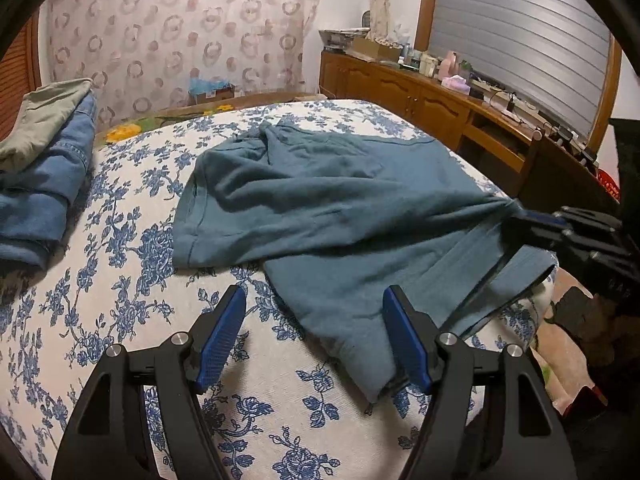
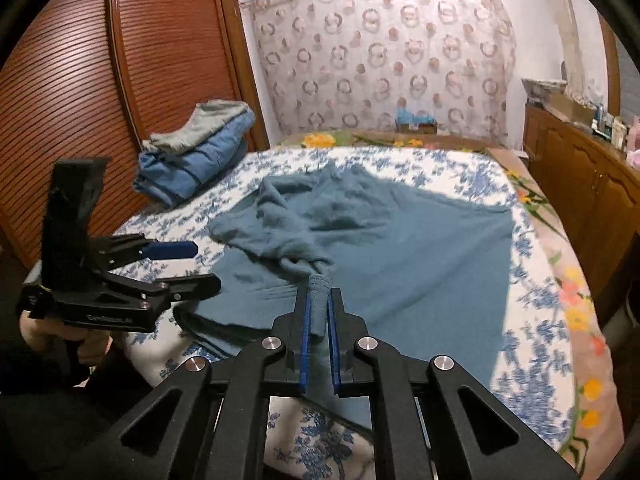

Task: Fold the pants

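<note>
Far left of the left wrist view: a stack of folded garments (image 1: 44,160), grey-green cloth on top of blue denim, lies on the bed covered with a white bedspread printed with blue flowers (image 1: 120,280). It sits well apart from the work item.

Centre: the teal knit pants (image 1: 320,208) lie spread and rumpled across the bedspread, one hemmed end toward the left, another part draped toward the near right edge of the bed.

Left gripper (image 1: 314,336), black with blue ribbed pads: jaws stand wide apart and grip nothing. The left pad is over bare bedspread; the right pad is at the near corner of the teal cloth. Whether that pad touches the cloth cannot be determined.

Right gripper (image 2: 319,320): jaws are closed tight on a bunched fold of the pants, which stands up between the blue pads and pokes out above the fingertips. In the left wrist view this gripper appears at the right edge, blurred, with cloth drawn toward it.

Right of the bed: a long wooden sideboard (image 1: 420,96) with cluttered top, below a grey shutter (image 1: 520,40). A patterned curtain (image 1: 180,36) hangs behind the bed.
</note>
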Motion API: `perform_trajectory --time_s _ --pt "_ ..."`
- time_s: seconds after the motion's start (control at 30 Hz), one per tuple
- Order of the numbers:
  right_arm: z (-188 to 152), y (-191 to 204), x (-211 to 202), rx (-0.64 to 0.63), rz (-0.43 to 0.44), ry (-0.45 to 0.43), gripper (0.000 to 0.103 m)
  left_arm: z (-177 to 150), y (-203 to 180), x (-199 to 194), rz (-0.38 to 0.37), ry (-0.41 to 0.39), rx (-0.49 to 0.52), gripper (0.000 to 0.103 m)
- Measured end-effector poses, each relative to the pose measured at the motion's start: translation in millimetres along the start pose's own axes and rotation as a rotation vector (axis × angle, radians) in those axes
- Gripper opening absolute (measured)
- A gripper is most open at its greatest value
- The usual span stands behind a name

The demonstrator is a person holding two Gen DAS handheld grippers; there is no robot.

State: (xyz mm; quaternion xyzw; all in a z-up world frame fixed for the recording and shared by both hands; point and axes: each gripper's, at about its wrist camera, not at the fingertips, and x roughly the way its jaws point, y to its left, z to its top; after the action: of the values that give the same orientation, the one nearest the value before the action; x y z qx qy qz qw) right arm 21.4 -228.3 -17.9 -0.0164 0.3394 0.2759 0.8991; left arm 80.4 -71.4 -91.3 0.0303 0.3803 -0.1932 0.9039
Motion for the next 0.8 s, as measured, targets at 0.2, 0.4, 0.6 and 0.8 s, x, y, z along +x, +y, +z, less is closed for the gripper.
perform_trajectory --time_s 0.2,0.4,0.6,0.8 --pt "-7 -7 -34 0.011 -0.039 -0.039 0.007 2 -4 2 -0.007 0.003 0.002 0.072" --pt "-15 -6 -57 0.019 -0.079 -0.042 0.007 6 -13 3 -0.015 0.003 0.026 0.072" --pt "-25 -8 -67 0.039 -0.114 -0.013 0.007 9 -21 5 -0.032 0.004 0.041 0.072" --pt "-25 -16 -63 0.052 -0.155 0.018 0.007 10 -27 12 -0.041 0.013 0.052 0.072"
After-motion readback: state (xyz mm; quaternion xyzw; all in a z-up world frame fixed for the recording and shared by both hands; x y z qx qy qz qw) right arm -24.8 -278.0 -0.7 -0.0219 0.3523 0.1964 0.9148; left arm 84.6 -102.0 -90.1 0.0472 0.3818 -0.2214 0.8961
